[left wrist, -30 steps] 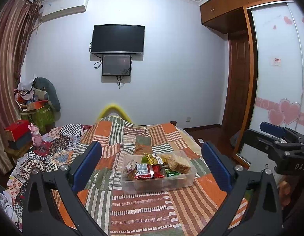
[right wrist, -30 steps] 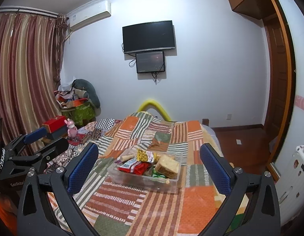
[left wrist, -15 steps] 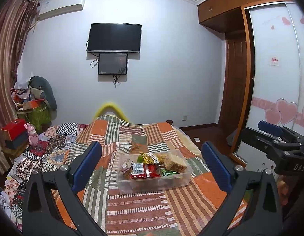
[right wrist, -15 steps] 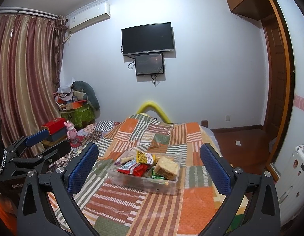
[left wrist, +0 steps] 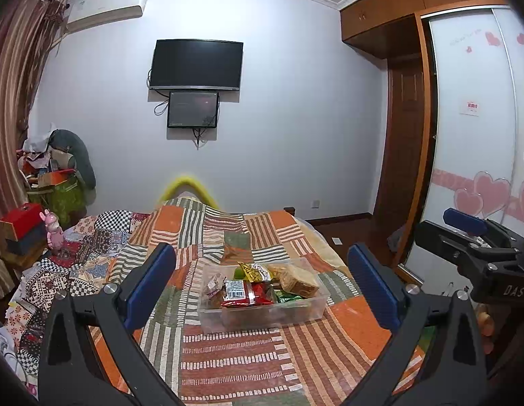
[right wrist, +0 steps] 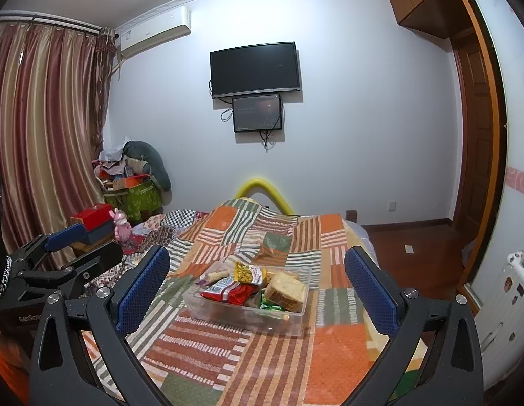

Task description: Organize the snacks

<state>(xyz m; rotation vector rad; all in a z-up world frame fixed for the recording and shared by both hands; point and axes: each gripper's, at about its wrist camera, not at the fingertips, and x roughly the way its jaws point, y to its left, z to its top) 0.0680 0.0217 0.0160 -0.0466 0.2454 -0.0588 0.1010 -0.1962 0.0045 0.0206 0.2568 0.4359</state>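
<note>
A clear plastic bin (left wrist: 309, 311) sits on a patchwork bedspread, packed with snacks: a red packet (left wrist: 253, 296), a yellow bag (left wrist: 253, 272), a stack of crackers (left wrist: 297, 279) and green packets. The bin also shows in the right wrist view (right wrist: 289, 321). My left gripper (left wrist: 262, 287) is open and empty, held above the bed short of the bin. My right gripper (right wrist: 257, 289) is open and empty, also short of the bin. Each gripper shows at the edge of the other's view.
The bedspread (left wrist: 228, 365) covers the bed. A red box (right wrist: 92, 218) and a pink toy (right wrist: 121, 230) stand at the left. A cluttered pile (left wrist: 55, 182) fills the left corner. A wardrobe (left wrist: 478, 135) stands at right. A TV (left wrist: 196, 64) hangs on the wall.
Both grippers have tilted slightly, so the bin sits a little lower and further left in the left wrist view. Jaws stay open. The bin has not moved.
</note>
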